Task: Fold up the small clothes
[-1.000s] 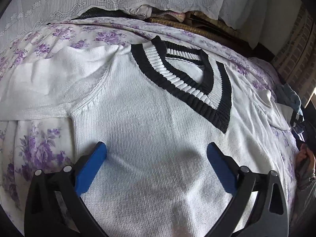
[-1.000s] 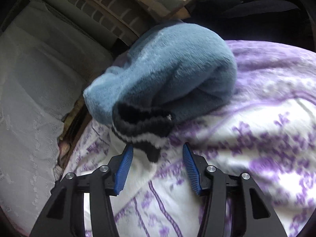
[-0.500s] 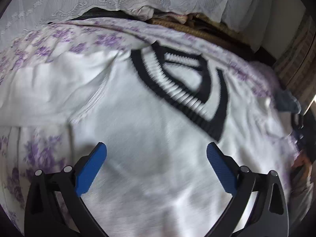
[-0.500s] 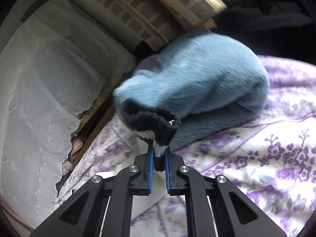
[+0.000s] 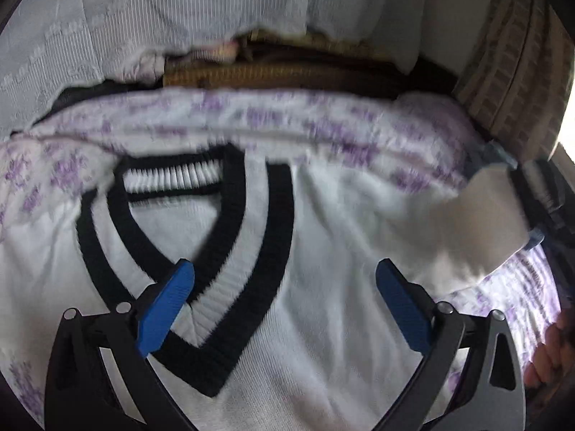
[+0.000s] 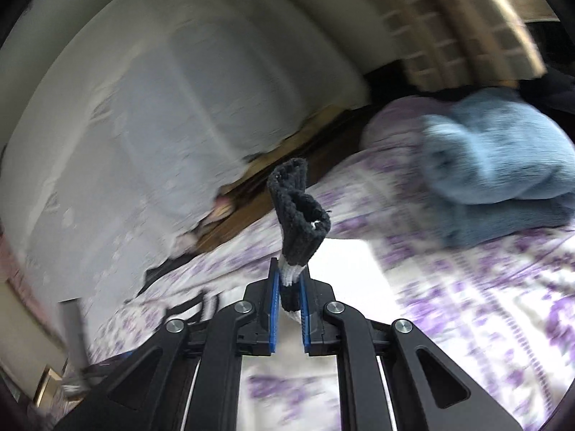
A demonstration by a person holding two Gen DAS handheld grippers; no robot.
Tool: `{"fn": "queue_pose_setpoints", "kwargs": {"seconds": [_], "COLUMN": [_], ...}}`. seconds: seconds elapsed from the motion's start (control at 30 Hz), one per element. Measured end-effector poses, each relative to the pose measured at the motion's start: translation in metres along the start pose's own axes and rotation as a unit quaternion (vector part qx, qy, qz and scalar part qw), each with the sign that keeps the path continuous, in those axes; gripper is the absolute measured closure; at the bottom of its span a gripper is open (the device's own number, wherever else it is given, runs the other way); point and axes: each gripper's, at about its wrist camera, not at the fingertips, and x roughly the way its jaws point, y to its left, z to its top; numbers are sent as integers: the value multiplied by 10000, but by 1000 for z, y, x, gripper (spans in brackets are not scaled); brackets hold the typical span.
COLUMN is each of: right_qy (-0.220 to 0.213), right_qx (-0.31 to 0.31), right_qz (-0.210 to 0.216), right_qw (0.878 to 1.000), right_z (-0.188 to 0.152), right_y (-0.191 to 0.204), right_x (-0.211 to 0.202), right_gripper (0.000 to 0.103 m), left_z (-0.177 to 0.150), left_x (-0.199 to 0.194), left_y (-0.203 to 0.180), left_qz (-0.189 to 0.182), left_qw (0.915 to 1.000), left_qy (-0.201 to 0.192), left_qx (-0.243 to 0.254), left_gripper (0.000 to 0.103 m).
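The white knitted sweater with a black-and-white striped V-neck collar [image 5: 323,251] lies flat on the bed, front up, with its collar toward 10 o'clock in the left wrist view and one sleeve [image 5: 481,222] reaching out toward 3 o'clock. It looks soft, light and floppy, so it will bend and sag wherever it is picked up, and the loose knit may stretch if it is pulled hard. Good places to hold it are the thick ribbed edges, like the sleeve cuff, the collar or the bottom hem, because they are firmer than the thin middle. The right gripper [image 6: 287,287] does just that: its jaws are pinched tight on the black-and-white ribbed cuff [image 6: 298,212], which sticks up past the blue pads at 12 o'clock, with white knit trailing below. The left gripper [image 5: 284,301] hangs over the chest of the sweater with its jaws wide apart and nothing between them; the collar's point sits under its left pad. A fluffy blue folded cloth [image 6: 496,165] rests on the white bed sheet with purple flowers [image 6: 485,305] at 2 o'clock in the right wrist view. A white lacy curtain [image 6: 143,107] hangs behind the bed. No brand, label or writing can be read anywhere; the pictures are also blurry.
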Motion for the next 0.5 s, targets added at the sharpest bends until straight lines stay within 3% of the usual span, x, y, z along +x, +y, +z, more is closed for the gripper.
{"fn": "queue_pose_setpoints", "kwargs": {"seconds": [0.07, 0.2, 0.5], "right_qy": [157, 536, 1240], "right_qx": [-209, -711, -1165], "right_qz": [212, 647, 1336], "right_qw": [9994, 9939, 9763], "right_z": [-4, -12, -50], "right_y": [24, 90, 202], "right_x": [6, 28, 85], "right_gripper": [92, 92, 92], "left_z": [-1, 5, 11], "left_x": [7, -6, -28], "left_y": [4, 28, 111], "left_qz": [44, 140, 475], "left_qw": [9998, 9997, 9953], "left_qy": [189, -73, -406], "left_qx": [-11, -170, -742], "left_gripper": [4, 4, 4]}}
